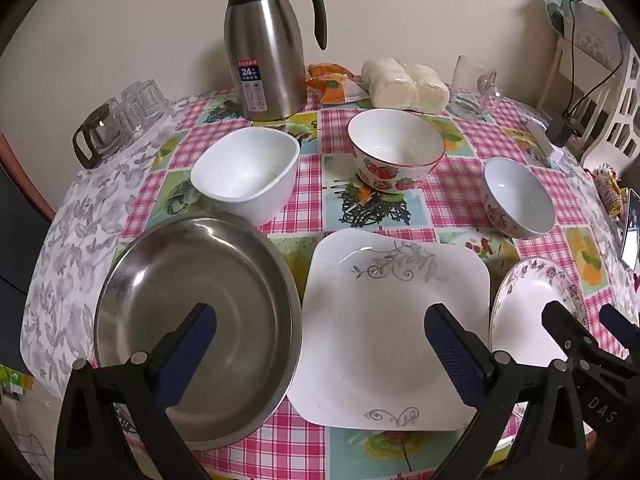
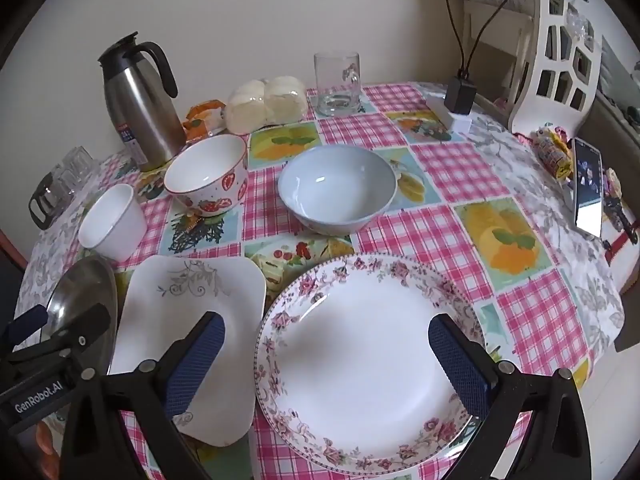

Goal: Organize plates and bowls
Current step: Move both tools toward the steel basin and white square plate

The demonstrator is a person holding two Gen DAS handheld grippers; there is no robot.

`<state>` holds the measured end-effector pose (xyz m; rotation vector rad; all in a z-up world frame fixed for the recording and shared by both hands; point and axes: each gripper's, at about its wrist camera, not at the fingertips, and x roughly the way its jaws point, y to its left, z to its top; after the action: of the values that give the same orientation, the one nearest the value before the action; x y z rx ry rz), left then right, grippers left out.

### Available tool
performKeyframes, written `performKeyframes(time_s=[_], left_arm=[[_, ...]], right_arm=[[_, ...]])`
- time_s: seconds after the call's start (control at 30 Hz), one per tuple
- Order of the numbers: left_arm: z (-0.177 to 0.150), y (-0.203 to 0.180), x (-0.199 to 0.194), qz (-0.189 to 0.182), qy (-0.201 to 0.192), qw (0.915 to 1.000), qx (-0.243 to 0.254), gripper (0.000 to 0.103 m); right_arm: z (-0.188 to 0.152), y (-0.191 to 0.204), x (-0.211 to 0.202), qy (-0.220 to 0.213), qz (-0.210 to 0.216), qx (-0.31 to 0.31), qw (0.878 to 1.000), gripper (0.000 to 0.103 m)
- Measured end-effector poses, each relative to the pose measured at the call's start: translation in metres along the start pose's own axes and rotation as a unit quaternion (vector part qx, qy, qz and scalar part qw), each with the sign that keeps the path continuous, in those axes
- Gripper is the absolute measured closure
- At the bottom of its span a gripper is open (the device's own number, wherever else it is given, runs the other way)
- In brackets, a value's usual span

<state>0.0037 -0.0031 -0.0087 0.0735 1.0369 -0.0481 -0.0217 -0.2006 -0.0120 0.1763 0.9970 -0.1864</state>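
Six dishes lie spread singly on the worktop (image 2: 460,168), nothing stacked yet, so sorting has not begun by the look of it. Near row, lower part of both frames: steel basin (image 1: 200,320) lower left of the left view, square plate (image 1: 384,320) centre, floral round plate (image 2: 360,360) filling the lower centre of the right view. Basin rim and square plate edge look touching, maybe overlapping; fisheye bend makes that hard to call. Far row, mid-frame: square white bowl (image 1: 248,172), strawberry bowl (image 1: 394,152), pale blue bowl (image 2: 338,192), each apart from the others. Plates near, bowls behind, likely laid out so each can be lifted alone.

Clutter along the top of the frames, not part of the job: thermos jug (image 1: 268,52), glass mug (image 2: 338,84), wrapped buns (image 2: 268,104), phone (image 2: 588,188) at right edge.

Left tool (image 1: 320,356) released, jaws wide, nothing between them, hanging over the seam between basin and square plate, tipped steeply down. Right tool (image 2: 326,364) also released and empty, straddling the floral plate from above without touching it, same steep downward tilt. Both sit side by side at the near edge.
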Motion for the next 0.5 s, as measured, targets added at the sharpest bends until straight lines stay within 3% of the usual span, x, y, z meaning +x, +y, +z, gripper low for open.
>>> performKeyframes(time_s=[0.5], left_arm=[[0.0002,0.0044,0.0049,-0.009,0.008,0.9998,-0.017,0.0]], right_arm=[[-0.0003,0.009,0.0005,0.0,-0.004,-0.024,1.0,0.0]])
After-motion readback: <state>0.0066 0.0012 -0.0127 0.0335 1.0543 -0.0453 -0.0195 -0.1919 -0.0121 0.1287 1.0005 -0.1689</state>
